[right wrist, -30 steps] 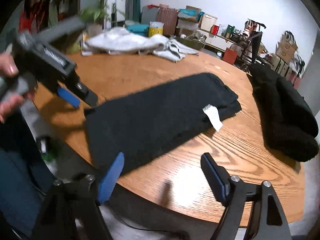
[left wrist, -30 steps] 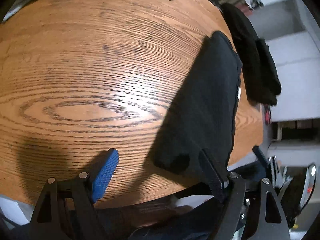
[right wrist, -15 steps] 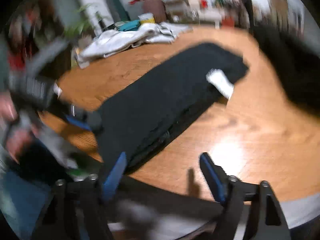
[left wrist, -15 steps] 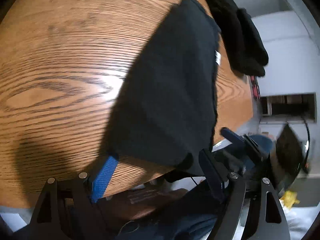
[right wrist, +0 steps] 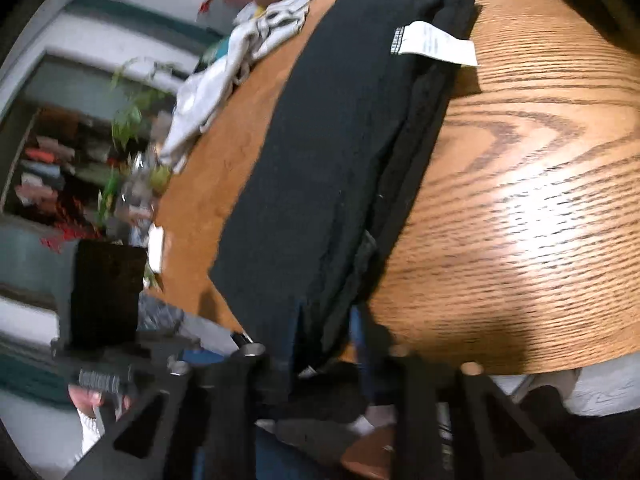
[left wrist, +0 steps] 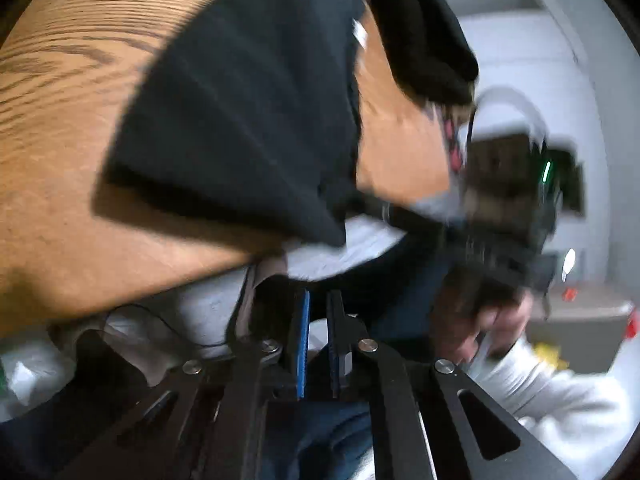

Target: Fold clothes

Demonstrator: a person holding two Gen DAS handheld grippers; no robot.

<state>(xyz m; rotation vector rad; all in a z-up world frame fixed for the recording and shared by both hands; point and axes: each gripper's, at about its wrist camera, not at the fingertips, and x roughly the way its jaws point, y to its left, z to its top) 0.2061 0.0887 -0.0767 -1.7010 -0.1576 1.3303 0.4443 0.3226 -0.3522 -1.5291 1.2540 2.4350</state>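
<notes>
Left wrist view first: how do your fingers stand?
– My left gripper [left wrist: 317,344] sits at 6 o'clock, below the rim of the round oak-grain table [left wrist: 60,180]. Its blue pad and black finger are pressed almost together, and I see no cloth between them.

And the clothing?
– The folded black garment [left wrist: 248,112] lies on the wood from 12 o'clock down to the centre, with its near corner hanging over the table edge. A second dark heap of clothing [left wrist: 424,40] lies at 1 o'clock, apart from it.

What of the right wrist view?
– My right gripper [right wrist: 324,344] is at 6 o'clock, and its fingers pinch the near end of that garment where it droops over the edge. The picture is blurred there. A white care label [right wrist: 434,44] sticks out from the far end at 1 o'clock, and a pale crumpled pile of clothes [right wrist: 224,80] lies at 11 o'clock. My left hand [right wrist: 86,398] shows at 8 o'clock, well away from the cloth
</notes>
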